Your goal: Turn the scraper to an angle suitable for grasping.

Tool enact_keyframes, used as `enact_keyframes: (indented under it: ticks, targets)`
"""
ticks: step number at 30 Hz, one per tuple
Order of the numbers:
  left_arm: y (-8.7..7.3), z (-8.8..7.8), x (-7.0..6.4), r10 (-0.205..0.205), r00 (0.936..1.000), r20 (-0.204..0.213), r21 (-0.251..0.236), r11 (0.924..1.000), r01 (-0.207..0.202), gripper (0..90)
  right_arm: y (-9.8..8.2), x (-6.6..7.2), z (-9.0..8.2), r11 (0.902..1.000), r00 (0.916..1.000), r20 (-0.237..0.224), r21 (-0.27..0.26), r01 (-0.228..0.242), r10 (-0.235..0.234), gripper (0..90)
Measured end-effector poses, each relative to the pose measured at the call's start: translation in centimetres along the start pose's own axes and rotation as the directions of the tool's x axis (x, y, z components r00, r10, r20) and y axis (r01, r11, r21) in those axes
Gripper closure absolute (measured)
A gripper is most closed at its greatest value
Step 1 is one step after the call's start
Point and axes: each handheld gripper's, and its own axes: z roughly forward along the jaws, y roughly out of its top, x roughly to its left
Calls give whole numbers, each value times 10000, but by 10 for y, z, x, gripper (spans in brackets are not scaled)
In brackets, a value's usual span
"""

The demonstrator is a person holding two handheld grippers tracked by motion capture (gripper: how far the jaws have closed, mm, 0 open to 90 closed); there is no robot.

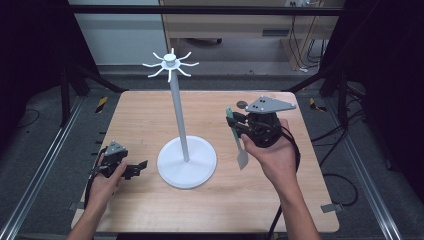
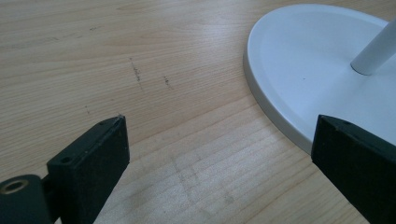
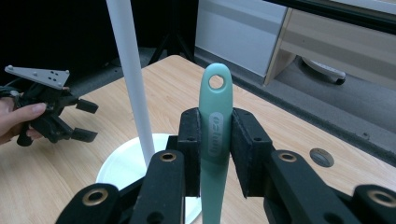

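We see a white stand [image 1: 186, 162] near the middle of the wooden table [image 1: 150, 112]: a round base, a thin upright pole and a ring of curved hooks [image 1: 170, 64] at the top. A small dark round fitting [image 3: 321, 157] is set into the table top at about one o'clock from the base. In the high view the stand's pole rises between the two hands, and its base lies between the two grippers.

Our right gripper [image 1: 239, 127] is at about three o'clock from the base, raised off the table. Its jaws are narrow and clamped on the handle of a pale green spatula [image 1: 236, 140]. In the right gripper view the handle [image 3: 214, 135] stands upright between the pads, its hanging hole above them, with the pole just to the left. In the high view the spatula's pale blade points down and toward us, clear of the table.

Our left gripper [image 1: 140, 167] rests low at about nine o'clock from the base, just beside its rim [image 2: 261, 100]. Its jaws stand wide apart with only bare wood between them.
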Motion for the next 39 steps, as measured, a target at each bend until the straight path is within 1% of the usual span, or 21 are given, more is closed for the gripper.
enact_keyframes:
  ticks: [4, 14, 17, 23, 33, 39]
  targets:
    - [0, 0, 0, -3, 10000, 4, -4, 10000, 3, 40, 3, 0, -1, 10000, 10000, 19, -77, -6, 6, 744]
    - [0, 0, -1, 9, 10000, 23, -5, 10000, -9, 40, 17, 3, -4, 9988, 9999, -95, -497, -50, 45, 744]
    - [0, 0, -1, 6, 10000, 27, -4, 10000, -6, 40, 21, 5, -4, 9984, 9999, -106, -563, -62, 56, 744]
    - [0, 0, -1, -12, 10000, 24, -30, 10000, 12, 40, 28, 10, -3, 9976, 9999, -145, -685, 70, -81, 744]
    - [0, 0, -1, -26, 10000, 40, -14, 10000, 26, 40, 41, 16, -4, 9946, 9997, -226, -1034, 75, -99, 743]
    - [0, 0, -1, 35, 10000, 38, 0, 10000, -35, 40, 50, 22, -4, 9928, 9995, -302, -1195, 69, -106, 743]
